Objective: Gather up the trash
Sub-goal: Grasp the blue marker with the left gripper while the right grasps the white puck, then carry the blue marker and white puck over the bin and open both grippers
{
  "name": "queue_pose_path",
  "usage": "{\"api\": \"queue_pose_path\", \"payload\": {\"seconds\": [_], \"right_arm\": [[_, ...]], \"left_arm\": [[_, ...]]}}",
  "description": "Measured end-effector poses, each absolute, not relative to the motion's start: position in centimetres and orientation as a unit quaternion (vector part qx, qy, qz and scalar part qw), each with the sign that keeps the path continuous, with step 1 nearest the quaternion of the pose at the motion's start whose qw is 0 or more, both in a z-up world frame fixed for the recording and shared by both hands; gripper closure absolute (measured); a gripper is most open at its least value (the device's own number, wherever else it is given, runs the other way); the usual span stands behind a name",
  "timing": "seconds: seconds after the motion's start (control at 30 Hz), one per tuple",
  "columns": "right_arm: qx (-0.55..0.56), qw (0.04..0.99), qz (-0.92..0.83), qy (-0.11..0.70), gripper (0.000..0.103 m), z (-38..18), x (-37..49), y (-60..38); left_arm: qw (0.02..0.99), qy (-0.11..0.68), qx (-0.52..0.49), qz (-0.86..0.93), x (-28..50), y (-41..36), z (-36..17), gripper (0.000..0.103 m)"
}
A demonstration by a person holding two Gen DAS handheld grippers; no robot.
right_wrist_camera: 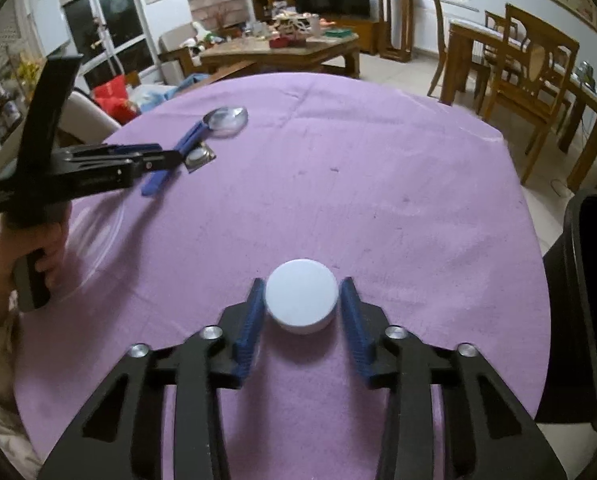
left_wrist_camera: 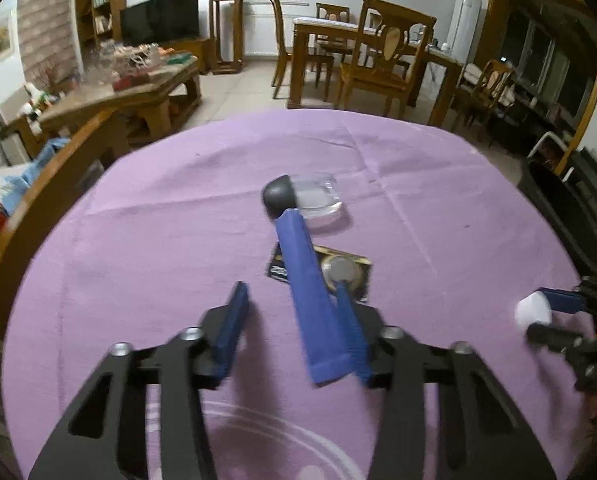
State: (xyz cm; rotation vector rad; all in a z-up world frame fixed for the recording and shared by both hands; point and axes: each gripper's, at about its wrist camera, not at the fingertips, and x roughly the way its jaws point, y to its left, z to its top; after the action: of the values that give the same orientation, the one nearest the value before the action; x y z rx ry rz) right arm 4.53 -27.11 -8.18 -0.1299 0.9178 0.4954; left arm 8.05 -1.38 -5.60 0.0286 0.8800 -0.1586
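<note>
A blue-handled scoop with a dark grey round head lies on the purple tablecloth. Its handle runs between the fingers of my left gripper and rests against the right finger, while a gap shows beside the left finger. Past it sit a clear plastic lid and a black-and-gold packet. In the right wrist view a white round cap stands between the blue pads of my right gripper, which hug both its sides. The left gripper shows there over the scoop.
A black bin stands off the table's right edge. A person's hand grips the left tool's handle. Wooden chairs and a cluttered coffee table lie beyond the far edge.
</note>
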Motion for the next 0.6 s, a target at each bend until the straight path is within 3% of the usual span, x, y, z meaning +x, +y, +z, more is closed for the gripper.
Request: {"api": "queue_pose_path", "payload": {"seconds": [0.03,0.07,0.27,0.6], "right_arm": [[-0.062,0.865,0.237,0.438,0.066,-8.6,4.7,-27.6],[-0.062,0.865,0.237,0.438,0.066,-8.6,4.7,-27.5],[-0.028,0.874,0.247,0.417,0.066,-7.9,4.3,-29.7],[0.098,0.919,0.227,0.307,0.066,-2.4,2.8,-37.1]], "left_arm": [[0.902,0.425,0.022,-0.067,8.1,-1.2,-5.6,0.082],[0.903,0.425,0.024,-0.064,8.1,-1.0,-5.6,0.083],[0.903,0.423,0.000,-0.075,8.4,0.2,-5.3,0.086],[0.927,0.338,-0.048,-0.154,6.6,-2.2,-0.6,0.086]]}}
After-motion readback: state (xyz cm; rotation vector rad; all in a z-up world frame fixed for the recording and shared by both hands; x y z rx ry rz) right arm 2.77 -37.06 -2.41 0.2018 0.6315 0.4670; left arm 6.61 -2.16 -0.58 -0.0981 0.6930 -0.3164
